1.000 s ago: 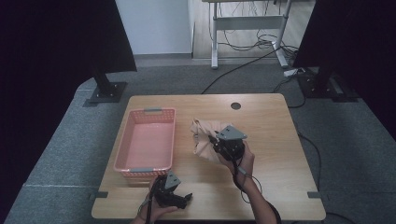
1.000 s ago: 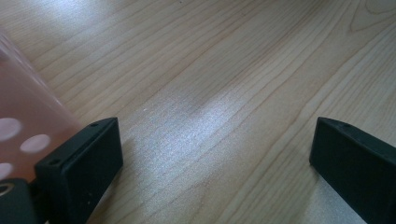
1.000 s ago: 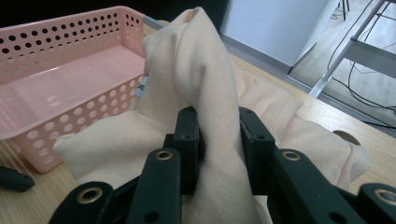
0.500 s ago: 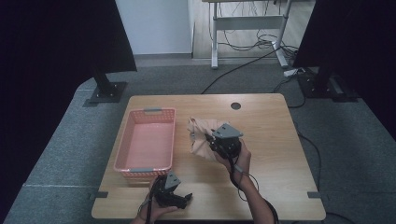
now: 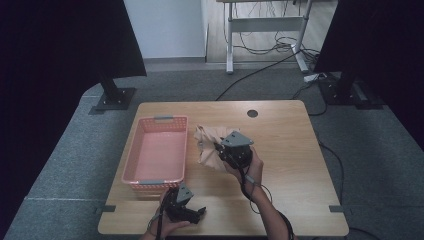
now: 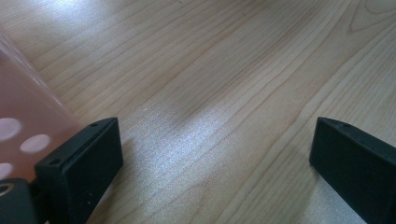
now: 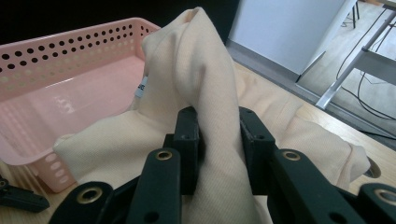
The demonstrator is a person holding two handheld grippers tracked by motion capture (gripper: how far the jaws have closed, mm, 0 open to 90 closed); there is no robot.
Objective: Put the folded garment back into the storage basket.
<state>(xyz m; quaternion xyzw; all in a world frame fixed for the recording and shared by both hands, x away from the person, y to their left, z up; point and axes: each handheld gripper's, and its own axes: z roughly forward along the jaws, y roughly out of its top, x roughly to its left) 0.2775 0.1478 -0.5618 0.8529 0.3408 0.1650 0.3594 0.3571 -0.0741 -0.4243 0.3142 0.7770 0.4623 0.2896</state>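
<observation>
Cloth (image 7: 201, 84) bunches upward, pinched between the right gripper's (image 7: 218, 140) jaws.

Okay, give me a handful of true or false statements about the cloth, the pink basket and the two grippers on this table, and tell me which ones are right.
1. The right gripper is clamped on a fold of the beige cloth. True.
2. The cloth lies inside the pink basket. False: it is bunched on the table beside the basket, to its right in the high view, partly lifted by the right gripper.
3. The left gripper has its jaws spread with nothing between them. True: bare wood shows in the gap.
4. The basket holds folded clothes. False: its floor is bare.
5. The left gripper is at the table's far edge. False: it is near the front edge, just below the basket.
</observation>
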